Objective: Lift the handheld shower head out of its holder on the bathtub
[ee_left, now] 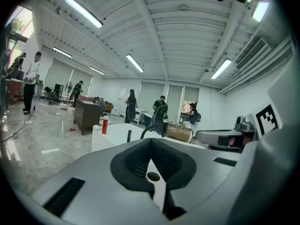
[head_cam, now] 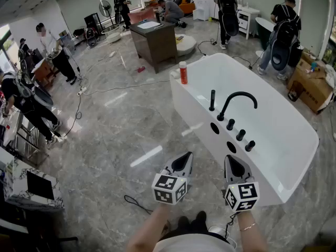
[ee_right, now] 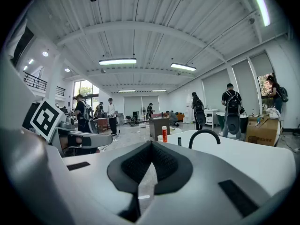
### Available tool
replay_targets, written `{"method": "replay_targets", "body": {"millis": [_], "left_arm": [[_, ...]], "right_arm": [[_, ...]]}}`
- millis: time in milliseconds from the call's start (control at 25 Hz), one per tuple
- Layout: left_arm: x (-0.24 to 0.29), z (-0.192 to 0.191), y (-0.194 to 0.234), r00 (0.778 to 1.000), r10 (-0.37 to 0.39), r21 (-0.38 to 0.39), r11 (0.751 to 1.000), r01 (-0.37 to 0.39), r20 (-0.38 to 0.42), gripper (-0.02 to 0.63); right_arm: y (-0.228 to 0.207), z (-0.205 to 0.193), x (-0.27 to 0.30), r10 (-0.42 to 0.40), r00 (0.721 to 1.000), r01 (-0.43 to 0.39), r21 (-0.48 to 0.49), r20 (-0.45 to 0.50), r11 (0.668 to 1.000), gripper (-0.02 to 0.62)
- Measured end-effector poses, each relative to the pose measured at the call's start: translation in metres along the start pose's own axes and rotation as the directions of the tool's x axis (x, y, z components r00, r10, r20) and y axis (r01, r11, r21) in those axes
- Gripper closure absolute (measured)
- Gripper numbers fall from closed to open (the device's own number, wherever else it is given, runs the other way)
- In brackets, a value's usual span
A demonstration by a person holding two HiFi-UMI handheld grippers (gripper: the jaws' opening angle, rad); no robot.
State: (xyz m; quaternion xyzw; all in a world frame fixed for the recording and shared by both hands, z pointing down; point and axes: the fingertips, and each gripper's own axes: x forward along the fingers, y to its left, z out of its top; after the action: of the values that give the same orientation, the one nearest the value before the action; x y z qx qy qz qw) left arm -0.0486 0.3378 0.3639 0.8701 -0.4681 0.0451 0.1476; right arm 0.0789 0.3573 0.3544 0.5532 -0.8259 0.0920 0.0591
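White bathtub (head_cam: 294,140) takes up the right half of the head view. Handheld shower head (head_cam: 212,100): black, upright in its holder on the tub's rim, just left of the arched black spout (head_cam: 237,100) and below the red bottle (head_cam: 183,72). Your left gripper (head_cam: 185,159) and right gripper (head_cam: 231,162) are at bottom centre, well apart from it. Both pairs of jaws are clenched, with nothing between them.

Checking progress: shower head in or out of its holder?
In: shower head stands upright on the tub rim beside the spout, untouched.
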Motion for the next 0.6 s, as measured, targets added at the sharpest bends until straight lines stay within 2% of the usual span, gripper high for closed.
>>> {"method": "replay_targets", "body": {"millis": [240,600], "left_arm": [[-0.001,-0.006,-0.010,0.999,0.037,-0.001,0.999,-0.037,-0.034,0.588],[0.004,0.001,-0.024,0.998,0.066,0.012,0.998,-0.065,-0.015,0.588]], "right_arm": [[-0.018,0.000,-0.014,-0.012,1.000,0.012,0.013,-0.014,1.000,0.591],[-0.032,-0.007,-0.017,-0.009,1.000,0.009,0.027,-0.021,1.000,0.589]]}}
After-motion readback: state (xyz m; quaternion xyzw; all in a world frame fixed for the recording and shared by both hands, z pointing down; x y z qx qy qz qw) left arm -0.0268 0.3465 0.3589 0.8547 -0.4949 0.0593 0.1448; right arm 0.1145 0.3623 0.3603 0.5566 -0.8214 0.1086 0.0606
